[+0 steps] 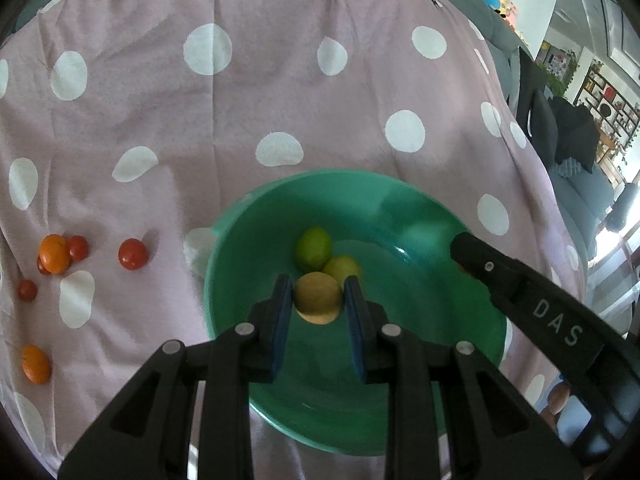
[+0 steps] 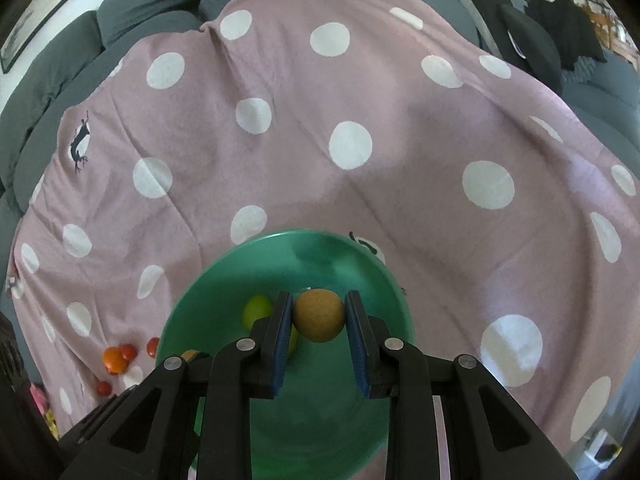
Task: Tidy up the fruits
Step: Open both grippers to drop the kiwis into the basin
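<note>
A green bowl (image 1: 420,216) sits on a pink polka-dot cloth (image 1: 240,120). In it lie a green lime (image 1: 313,249) and a yellow-green fruit (image 1: 344,267). My left gripper (image 1: 318,300) is shut on a tan round fruit (image 1: 318,298) and holds it over the bowl. My right gripper (image 2: 319,316) is shut on another tan round fruit (image 2: 319,315), also over the bowl (image 2: 224,276); its black arm shows in the left wrist view (image 1: 520,292). The lime shows in the right wrist view (image 2: 258,310).
On the cloth left of the bowl lie two oranges (image 1: 54,253) (image 1: 36,364) and several red tomatoes (image 1: 133,254). A grey sofa (image 2: 140,0) lies under the cloth. Dark clothing (image 1: 568,128) and shelves are at the right.
</note>
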